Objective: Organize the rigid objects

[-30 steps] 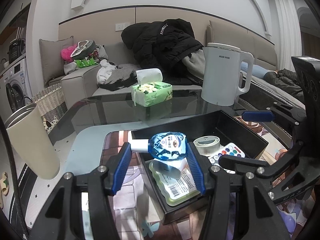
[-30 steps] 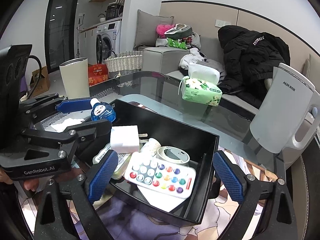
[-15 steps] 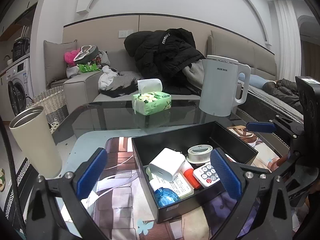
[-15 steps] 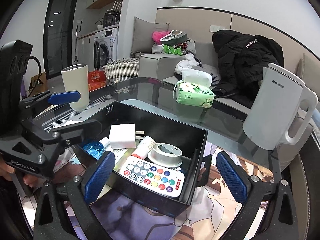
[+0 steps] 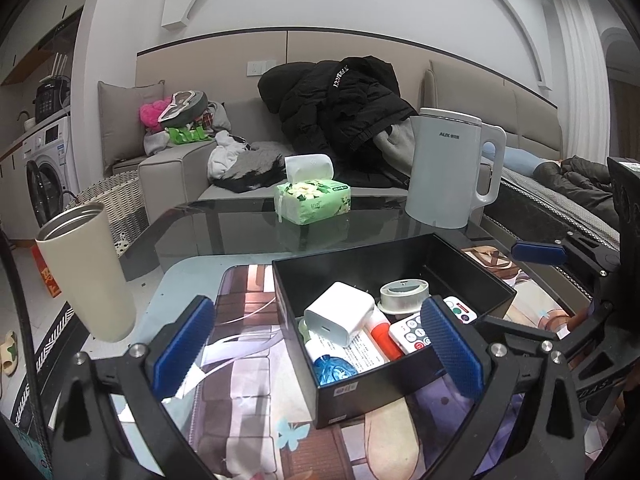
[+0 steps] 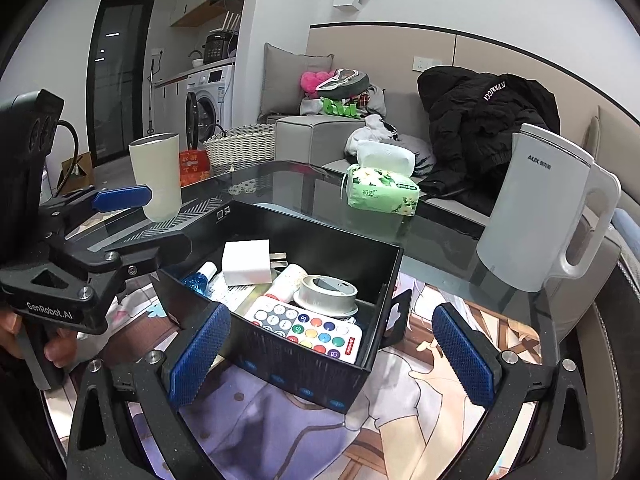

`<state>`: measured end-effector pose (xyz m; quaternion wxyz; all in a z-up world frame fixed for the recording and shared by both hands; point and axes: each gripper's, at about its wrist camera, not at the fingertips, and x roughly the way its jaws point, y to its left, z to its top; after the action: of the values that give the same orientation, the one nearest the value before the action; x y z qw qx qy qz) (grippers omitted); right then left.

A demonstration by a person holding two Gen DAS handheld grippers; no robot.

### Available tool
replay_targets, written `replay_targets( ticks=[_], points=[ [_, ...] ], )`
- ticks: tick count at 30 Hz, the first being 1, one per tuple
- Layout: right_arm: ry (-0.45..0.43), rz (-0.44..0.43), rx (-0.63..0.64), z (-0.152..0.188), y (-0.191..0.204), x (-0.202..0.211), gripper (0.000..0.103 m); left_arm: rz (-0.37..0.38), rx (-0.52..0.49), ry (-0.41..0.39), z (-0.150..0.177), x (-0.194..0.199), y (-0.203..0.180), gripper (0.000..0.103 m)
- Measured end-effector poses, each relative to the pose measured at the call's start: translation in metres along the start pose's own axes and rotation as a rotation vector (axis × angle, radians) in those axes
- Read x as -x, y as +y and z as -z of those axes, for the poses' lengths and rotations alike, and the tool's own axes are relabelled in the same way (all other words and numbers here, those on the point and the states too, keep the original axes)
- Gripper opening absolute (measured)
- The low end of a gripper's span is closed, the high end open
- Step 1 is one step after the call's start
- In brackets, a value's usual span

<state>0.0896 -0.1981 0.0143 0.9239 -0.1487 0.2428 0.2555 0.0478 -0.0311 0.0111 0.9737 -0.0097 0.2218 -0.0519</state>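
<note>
A: How are the two tongs found?
B: The left gripper [image 5: 316, 344] is spread to its full width and nothing is gripped; the near corner of the black box [image 5: 400, 380] lies between its pads without being touched. The right gripper [image 6: 332, 352] is likewise held wide open and empty, with the box's near wall [image 6: 296, 368] between its pads.

A: What is seen just ahead of the fingers, inside the box?
B: A blue bottle [image 5: 332, 368] is lodged in the corner nearest the left tongs, a white charger [image 5: 340, 314] lies over a printed packet just past it, and a white remote [image 6: 308, 330] is laid nearest the right tongs. Behind the remote a tape roll [image 6: 326, 292] is set. A red-capped tube [image 5: 382, 332], perhaps a glue stick, is partly covered.

A: And farther off?
B: A beige tumbler [image 5: 86, 276] is stood left of the left tongs; beyond the box a green tissue pack [image 5: 312, 200] and a white kettle [image 5: 448, 168] are placed on the glass table [image 5: 224, 232].
</note>
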Motion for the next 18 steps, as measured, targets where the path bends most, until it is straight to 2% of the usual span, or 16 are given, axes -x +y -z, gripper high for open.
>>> replay_targets(
  ticks=[11, 18],
  points=[
    [-0.016, -0.008, -0.040, 0.009, -0.004, 0.005, 0.102, -0.001, -0.033, -0.001, 0.005, 0.005, -0.004, 0.103],
    [-0.051, -0.010, -0.067, 0.014, -0.003, 0.012, 0.102, 0.000, 0.027, 0.003, 0.007, 0.002, 0.009, 0.103]
  ],
)
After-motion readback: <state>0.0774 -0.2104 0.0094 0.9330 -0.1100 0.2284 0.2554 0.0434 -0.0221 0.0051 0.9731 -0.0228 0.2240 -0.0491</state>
